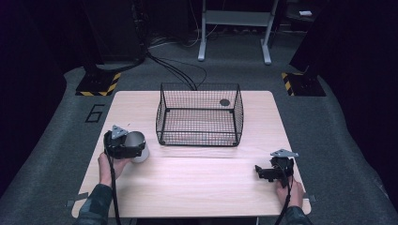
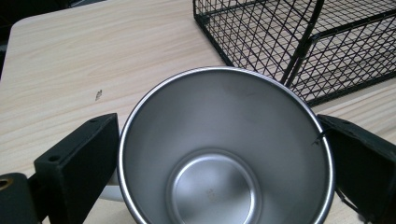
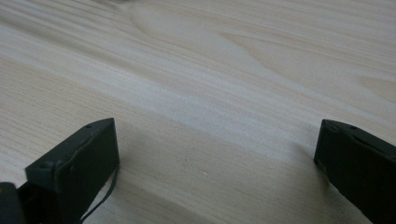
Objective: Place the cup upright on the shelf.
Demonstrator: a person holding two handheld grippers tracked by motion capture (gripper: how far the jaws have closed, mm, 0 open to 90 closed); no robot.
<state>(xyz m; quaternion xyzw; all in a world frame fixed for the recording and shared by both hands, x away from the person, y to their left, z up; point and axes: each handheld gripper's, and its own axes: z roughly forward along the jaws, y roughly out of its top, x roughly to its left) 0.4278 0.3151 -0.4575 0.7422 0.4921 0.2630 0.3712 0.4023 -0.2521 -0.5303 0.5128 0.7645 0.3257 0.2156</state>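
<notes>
A stainless steel cup (image 1: pixel 138 143) is at the table's left, near the front left corner of a black wire basket (image 1: pixel 197 138). My left gripper (image 1: pixel 133 148) is shut on the cup, one jaw against each side of it. In the left gripper view the cup (image 2: pixel 219 154) is empty, its open mouth faces the camera, and the basket (image 2: pixel 299 42) stands just beyond it. My right gripper (image 1: pixel 261 171) is at the front right of the table, pointing left. In the right gripper view that gripper (image 3: pixel 217 135) is open, with bare wood between its jaws.
The light wooden table (image 1: pixel 202 178) has the basket standing at its middle back, and a small dark round spot (image 1: pixel 225 102) shows through the mesh at the back right. Dark carpet surrounds the table, and a metal frame (image 1: pixel 234 28) stands beyond it.
</notes>
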